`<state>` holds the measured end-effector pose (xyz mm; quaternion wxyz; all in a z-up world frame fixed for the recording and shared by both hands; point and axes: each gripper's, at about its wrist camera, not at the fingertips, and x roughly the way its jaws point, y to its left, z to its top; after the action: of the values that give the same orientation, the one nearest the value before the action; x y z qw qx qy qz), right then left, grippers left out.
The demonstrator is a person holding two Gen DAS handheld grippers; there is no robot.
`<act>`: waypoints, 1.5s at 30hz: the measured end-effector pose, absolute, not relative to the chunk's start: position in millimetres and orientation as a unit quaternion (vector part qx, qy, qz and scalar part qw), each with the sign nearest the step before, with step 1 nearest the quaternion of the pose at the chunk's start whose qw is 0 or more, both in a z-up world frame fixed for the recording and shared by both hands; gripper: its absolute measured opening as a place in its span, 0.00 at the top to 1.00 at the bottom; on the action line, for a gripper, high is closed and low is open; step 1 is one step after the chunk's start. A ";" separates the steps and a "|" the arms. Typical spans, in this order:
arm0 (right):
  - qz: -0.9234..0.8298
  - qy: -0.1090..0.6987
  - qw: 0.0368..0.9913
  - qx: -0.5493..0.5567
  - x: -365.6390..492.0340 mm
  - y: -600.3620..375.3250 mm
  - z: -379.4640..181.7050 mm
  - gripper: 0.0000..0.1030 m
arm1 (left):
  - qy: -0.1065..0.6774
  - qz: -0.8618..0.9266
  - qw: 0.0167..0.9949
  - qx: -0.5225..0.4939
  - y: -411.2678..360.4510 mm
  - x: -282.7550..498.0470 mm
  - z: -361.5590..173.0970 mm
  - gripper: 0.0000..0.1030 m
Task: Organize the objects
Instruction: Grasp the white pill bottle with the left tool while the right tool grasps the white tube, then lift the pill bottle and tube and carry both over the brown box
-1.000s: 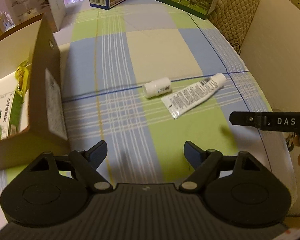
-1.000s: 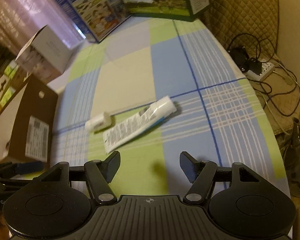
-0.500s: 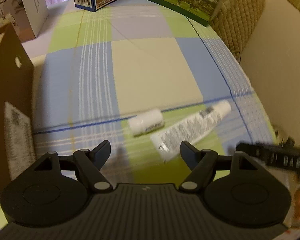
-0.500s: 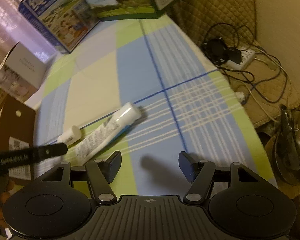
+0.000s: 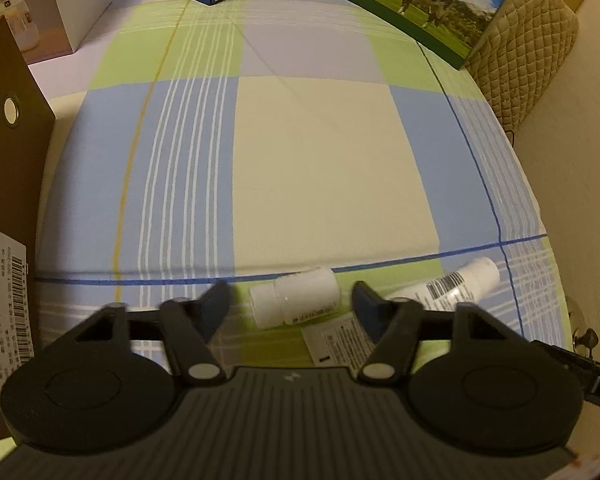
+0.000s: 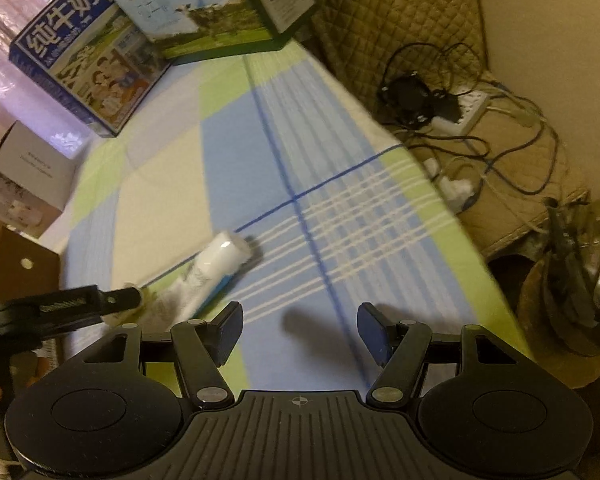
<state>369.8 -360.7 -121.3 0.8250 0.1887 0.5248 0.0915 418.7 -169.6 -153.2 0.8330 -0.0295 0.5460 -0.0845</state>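
Straddling white bottle (image 5: pixel 296 295): spread left claw (image 5: pixel 292 300); right claw (image 6: pixel 300 322) spread; box (image 5: pixel 60 4) reads "HUMIDIFIER".

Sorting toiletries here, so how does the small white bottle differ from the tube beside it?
The small white bottle is short and round; the tube is long and flattens toward its crimped end. The bottle lies between the left gripper's open fingers; the tube lies further right. Both are white, printed, and lie on the checked cloth.

Bottle (image 5: pixel 296 296) lies left of tube (image 5: pixel 444 288) (touching) on tablecloth (image 5: pixel 316 168)
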 end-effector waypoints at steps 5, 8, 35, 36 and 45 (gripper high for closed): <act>0.126 0.527 0.819 0.189 381.1 -329.2 -124.9 0.40 | 0.534 -0.075 0.842 -0.004 -162.6 414.8 -153.5 0.55; 0.135 0.524 0.820 0.185 389.8 -307.5 -127.1 0.40 | 0.526 -0.061 0.848 0.014 -152.0 411.9 -152.7 0.55; 0.187 0.476 0.853 -0.103 404.7 -226.6 -155.7 0.56 | 0.525 -0.039 0.850 0.019 -109.8 404.5 -154.1 0.56; 0.208 0.474 0.848 -0.112 399.2 -229.2 -156.2 0.56 | 0.526 -0.042 0.849 0.021 -110.2 404.0 -154.1 0.56; 0.315 0.466 0.810 -0.167 347.9 -241.3 -156.9 0.58 | 0.529 -0.067 0.844 0.050 -117.5 378.1 -153.2 0.56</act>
<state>347.9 -241.3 -156.9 0.8097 -0.1672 0.4662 0.3146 378.1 -117.5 -153.2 0.8444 0.0497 0.5292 -0.0666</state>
